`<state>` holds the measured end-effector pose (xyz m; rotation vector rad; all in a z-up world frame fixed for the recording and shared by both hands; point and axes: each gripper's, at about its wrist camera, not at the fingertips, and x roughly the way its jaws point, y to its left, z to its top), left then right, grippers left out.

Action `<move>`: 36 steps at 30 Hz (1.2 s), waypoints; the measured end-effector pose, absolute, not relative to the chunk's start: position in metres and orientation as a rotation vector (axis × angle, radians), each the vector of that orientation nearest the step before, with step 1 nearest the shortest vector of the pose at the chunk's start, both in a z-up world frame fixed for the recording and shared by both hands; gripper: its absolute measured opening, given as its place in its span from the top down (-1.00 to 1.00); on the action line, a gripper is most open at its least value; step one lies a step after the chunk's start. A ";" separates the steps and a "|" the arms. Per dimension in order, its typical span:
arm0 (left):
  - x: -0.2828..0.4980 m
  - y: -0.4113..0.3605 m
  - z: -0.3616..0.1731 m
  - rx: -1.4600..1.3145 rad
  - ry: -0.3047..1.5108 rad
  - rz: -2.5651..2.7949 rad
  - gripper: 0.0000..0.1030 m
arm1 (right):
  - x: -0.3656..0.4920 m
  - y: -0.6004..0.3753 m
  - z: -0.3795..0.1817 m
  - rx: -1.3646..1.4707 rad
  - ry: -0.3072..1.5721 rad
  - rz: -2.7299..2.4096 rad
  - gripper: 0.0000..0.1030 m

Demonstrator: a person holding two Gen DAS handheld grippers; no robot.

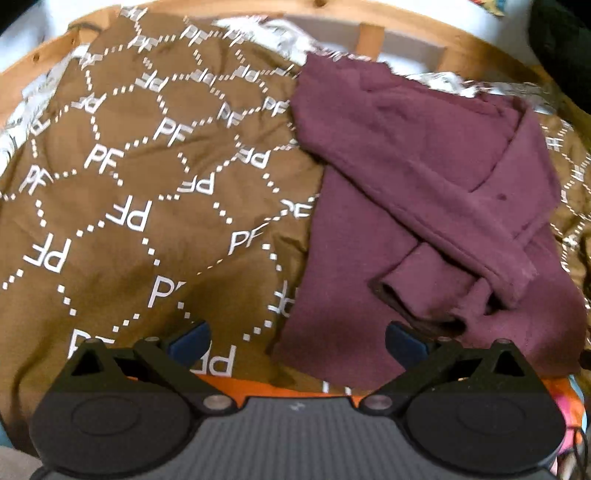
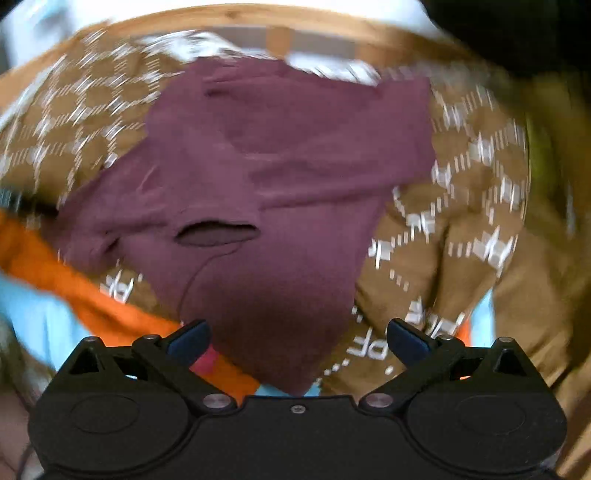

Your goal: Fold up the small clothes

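A small maroon long-sleeved top (image 1: 413,192) lies on a brown sheet printed with white "PF" letters (image 1: 140,177). Its sleeves are folded across the body, with a cuff (image 1: 406,299) opening toward me. My left gripper (image 1: 297,341) is open and empty, hovering over the top's near left edge. In the right wrist view the top (image 2: 280,177) lies spread ahead, a sleeve opening (image 2: 214,234) near its middle. My right gripper (image 2: 297,341) is open and empty above the top's near corner. That view is blurred.
A wooden bed frame (image 1: 369,37) curves along the far edge. Orange fabric (image 2: 92,295) and light blue fabric (image 2: 37,317) lie under the brown sheet's near edge. White patterned bedding (image 1: 266,29) shows at the back. A dark object (image 1: 561,48) sits at the far right.
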<state>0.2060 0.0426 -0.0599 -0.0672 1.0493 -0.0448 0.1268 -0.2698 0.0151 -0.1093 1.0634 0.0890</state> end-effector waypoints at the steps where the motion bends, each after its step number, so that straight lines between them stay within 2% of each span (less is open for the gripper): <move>1: 0.211 0.045 -0.063 -0.072 1.062 -0.038 -0.99 | 0.132 -0.280 0.010 -0.035 1.102 0.073 -0.87; 5: 0.232 0.051 -0.075 -0.071 1.115 -0.053 -0.96 | 0.144 -0.314 -0.009 0.228 1.199 0.048 -0.62; 8: 0.237 0.048 -0.078 -0.046 1.137 -0.097 -0.77 | 0.149 -0.329 -0.017 0.350 1.216 0.061 -0.39; 9: 0.238 0.047 -0.079 -0.049 1.155 -0.121 -0.74 | 0.150 -0.331 -0.019 0.374 1.215 0.069 -0.16; 10: 0.237 0.047 -0.081 -0.054 1.174 -0.148 -0.64 | 0.150 -0.331 -0.021 0.391 1.219 0.078 -0.05; 13: 0.236 0.044 -0.085 -0.035 1.198 -0.155 -0.54 | 0.151 -0.330 -0.025 0.402 1.240 0.109 0.02; 15: 0.236 0.045 -0.086 -0.031 1.205 -0.136 -0.39 | 0.153 -0.329 -0.028 0.401 1.262 0.113 0.11; 16: 0.236 0.046 -0.087 -0.029 1.207 -0.119 -0.08 | 0.155 -0.329 -0.031 0.402 1.273 0.113 0.29; 17: 0.235 0.048 -0.087 -0.021 1.208 -0.100 0.31 | 0.156 -0.330 -0.032 0.405 1.279 0.111 0.42; 18: 0.234 0.050 -0.085 -0.025 1.204 -0.099 0.52 | 0.156 -0.330 -0.033 0.411 1.278 0.114 0.70; 19: 0.232 0.052 -0.083 -0.045 1.199 -0.110 0.80 | 0.156 -0.331 -0.032 0.419 1.271 0.123 0.84; 22: 0.224 0.058 -0.072 -0.086 1.153 -0.128 0.90 | 0.150 -0.333 -0.025 0.451 1.219 0.171 0.90; 31: 0.205 0.102 -0.025 -0.334 1.024 -0.221 0.93 | 0.112 -0.377 0.019 0.775 1.013 0.250 0.92; 36: 0.212 0.102 -0.030 -0.284 1.047 -0.168 0.92 | 0.107 -0.380 0.025 0.665 1.040 0.179 0.92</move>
